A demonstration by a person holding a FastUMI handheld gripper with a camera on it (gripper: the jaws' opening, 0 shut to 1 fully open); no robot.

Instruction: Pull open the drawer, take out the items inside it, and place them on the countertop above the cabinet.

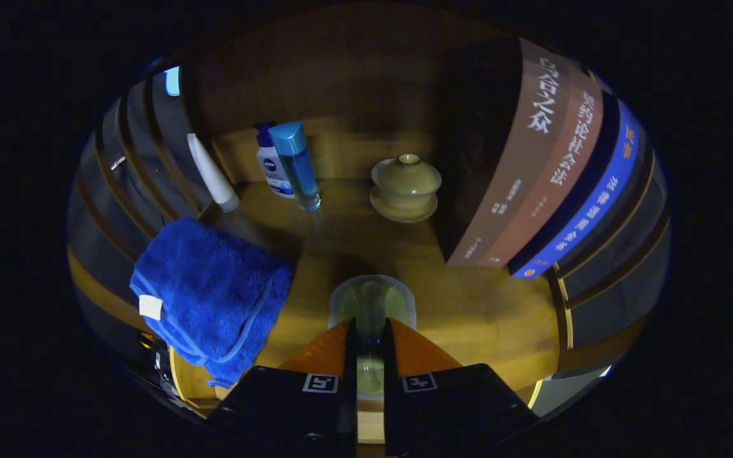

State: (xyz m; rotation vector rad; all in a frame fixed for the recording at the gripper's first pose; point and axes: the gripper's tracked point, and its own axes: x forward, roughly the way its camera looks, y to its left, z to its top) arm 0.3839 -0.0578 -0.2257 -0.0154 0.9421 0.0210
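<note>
My gripper is shut on a small clear glass cup, whose round mouth shows just ahead of the fingertips while its body runs back between them. The cup hangs low over the wooden countertop. Whether its base touches the wood cannot be told. A folded blue towel lies on the countertop beside the left finger.
Beyond the fingers, at the back of the countertop, stand a white tube, a white and blue bottle and a clear blue bottle. A lidded tea bowl on a saucer sits beside several upright books. Bare wood lies between cup and tea bowl.
</note>
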